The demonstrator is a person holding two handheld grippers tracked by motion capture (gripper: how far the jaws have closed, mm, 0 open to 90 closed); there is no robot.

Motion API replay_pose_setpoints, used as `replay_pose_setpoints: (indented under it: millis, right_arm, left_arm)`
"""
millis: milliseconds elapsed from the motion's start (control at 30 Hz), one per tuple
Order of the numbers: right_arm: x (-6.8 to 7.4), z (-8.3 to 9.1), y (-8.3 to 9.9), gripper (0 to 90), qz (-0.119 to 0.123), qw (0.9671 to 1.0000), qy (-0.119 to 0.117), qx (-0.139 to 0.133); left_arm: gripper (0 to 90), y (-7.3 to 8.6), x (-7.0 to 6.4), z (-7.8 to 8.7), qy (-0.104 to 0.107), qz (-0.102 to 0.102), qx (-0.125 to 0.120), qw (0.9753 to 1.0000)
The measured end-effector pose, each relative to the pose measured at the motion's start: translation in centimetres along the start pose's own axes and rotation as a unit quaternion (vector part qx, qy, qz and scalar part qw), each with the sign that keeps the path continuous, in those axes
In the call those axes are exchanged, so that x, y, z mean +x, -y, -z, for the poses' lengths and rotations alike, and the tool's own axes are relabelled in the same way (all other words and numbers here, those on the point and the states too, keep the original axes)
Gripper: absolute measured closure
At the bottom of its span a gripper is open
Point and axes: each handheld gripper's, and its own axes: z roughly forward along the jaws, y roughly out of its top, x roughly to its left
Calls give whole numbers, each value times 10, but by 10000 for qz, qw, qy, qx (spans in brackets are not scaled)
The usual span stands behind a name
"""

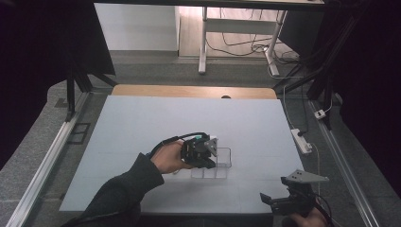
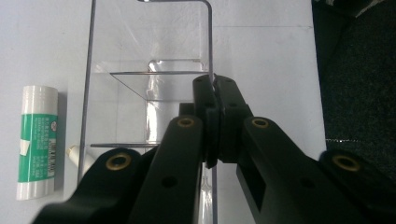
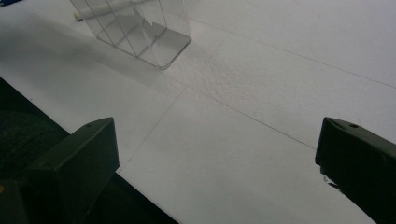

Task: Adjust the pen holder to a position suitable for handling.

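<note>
Clear acrylic organizer point(image 2: 149, 70), thin dividers, wall clamped in left tongs point(image 2: 214, 88); right tongs point(image 3: 215, 172) wide apart.

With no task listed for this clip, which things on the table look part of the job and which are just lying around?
Likely in the job:
- clear acrylic organizer, its wall clamped by the left gripper
- green-and-white tube beside it
- small white stick next to the tube

Just lying about:
- right gripper, open, idle at the table edge
- power strip off the mat

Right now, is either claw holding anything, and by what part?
The left claw is shut on the clear plastic organizer, pinching the top edge of one side wall. The right claw is open and holds nothing.
</note>
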Motion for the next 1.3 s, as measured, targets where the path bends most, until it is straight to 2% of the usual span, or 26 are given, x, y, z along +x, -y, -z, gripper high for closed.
replay_pose_setpoints:
  millis: [267, 333, 400, 567, 633, 667, 733, 767, 867, 933, 1100, 1233, 1300]
  right_arm:
    - [0, 0, 0, 0, 2, 10000, -6, 1]
    - [0, 0, 0, 0, 9, 10000, 8, 7]
    - [0, 0, 0, 0, 9, 10000, 4, 3]
    - [0, 0, 0, 0, -6, 10000, -6, 8]
    - [0, 0, 0, 0, -6, 10000, 2, 11]
    - [0, 0, 0, 0, -4, 10000, 6, 11]
    - [0, 0, 0, 0, 2, 10000, 6, 9]
    - [0, 0, 0, 0, 2, 10000, 6, 9]
    - [0, 0, 0, 0, -7, 10000, -9, 5]
    - [1, 0, 0, 0, 2, 10000, 3, 11]
    - [1, 0, 0, 0, 19, 10000, 15, 24]
    - [0, 0, 0, 0, 4, 10000, 7, 14]
    - [0, 0, 0, 0, 12, 10000, 9, 7]
  left_arm:
    - [879, 3, 1, -1, 17, -42, -117, 9999]
    - [865, 4, 0, -1, -50, -107, -163, 9998]
    - [740, 4, 1, 0, -166, -28, -212, 9996]
    - [659, 8, 3, 11, -222, 261, -566, 9978]
    - [612, 11, 3, 17, -190, 414, -720, 9964]
    - [532, 13, 3, 20, -194, 478, -784, 9956]
    - [445, 16, 2, 25, -232, 603, -862, 9942]
    - [445, 17, 0, 27, -306, 666, -893, 9933]
    - [321, 22, -4, 35, -480, 833, -953, 9908]
    - [252, 27, -6, 41, -525, 956, -1026, 9887]
    - [172, 43, -10, 51, -577, 1259, -1195, 9831]
    - [129, 56, -14, 54, -668, 1431, -1247, 9795]
    - [112, 62, -17, 54, -678, 1563, -1293, 9769]
